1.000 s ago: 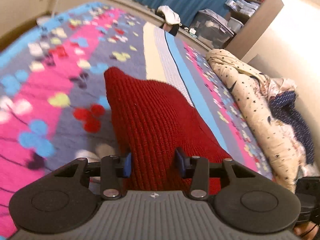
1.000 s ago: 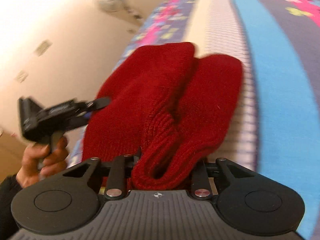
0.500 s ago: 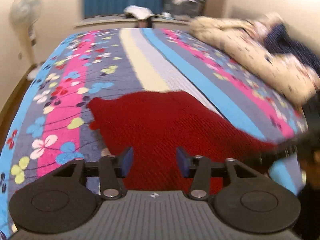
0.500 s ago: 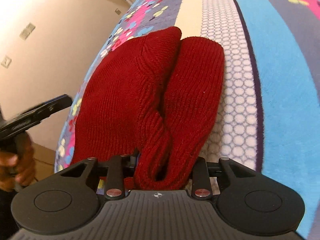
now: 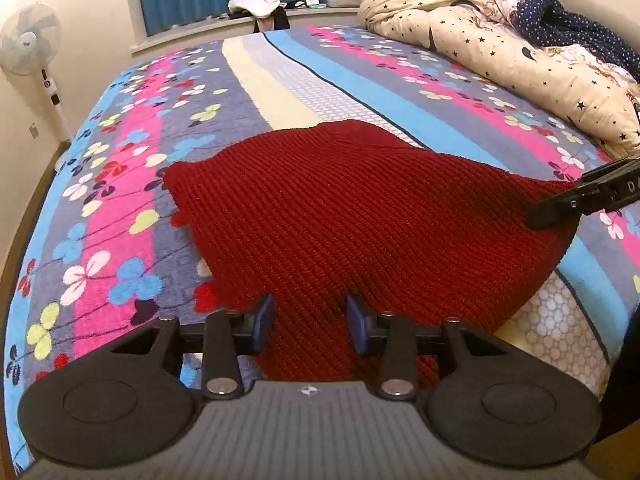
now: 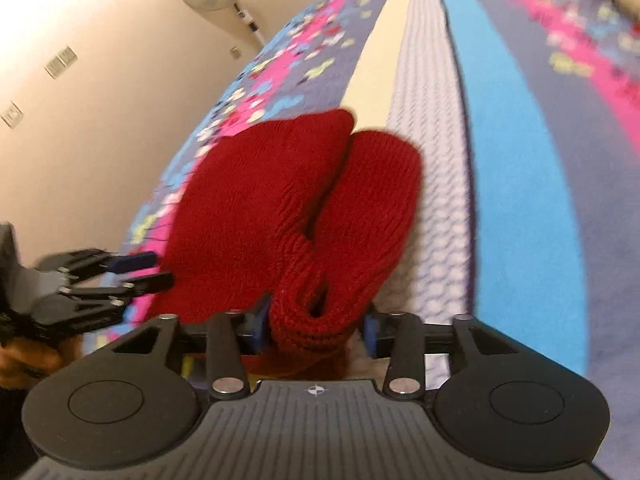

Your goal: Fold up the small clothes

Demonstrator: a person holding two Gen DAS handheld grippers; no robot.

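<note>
A dark red knitted garment (image 5: 352, 216) lies spread on the flower-patterned bed blanket (image 5: 132, 184). My left gripper (image 5: 310, 320) hovers at its near edge. Its blue pads (image 5: 262, 322) stand apart above the knit without pressing it. In the right wrist view the same garment (image 6: 260, 200) shows two lobes and a rolled hem. That hem sits between the jaws of my right gripper (image 6: 314, 330), which are opening, and a gap shows beside the right pad. The right gripper (image 5: 560, 208) reaches the knit's right corner. The left gripper (image 6: 148, 270) is at the garment's left side.
A cream star-print duvet (image 5: 500, 40) with dark dotted cloth (image 5: 560, 20) is heaped along the bed's far right. A standing fan (image 5: 28, 36) is by the left wall. Clothes (image 5: 256, 2) sit on the sill under blue curtains. A hand (image 6: 24, 356) holds the left gripper.
The left wrist view swung round and levelled, and its pads no longer clamp the knit. The right jaws have widened around the rolled hem. The garment now lies flatter on the blanket.
</note>
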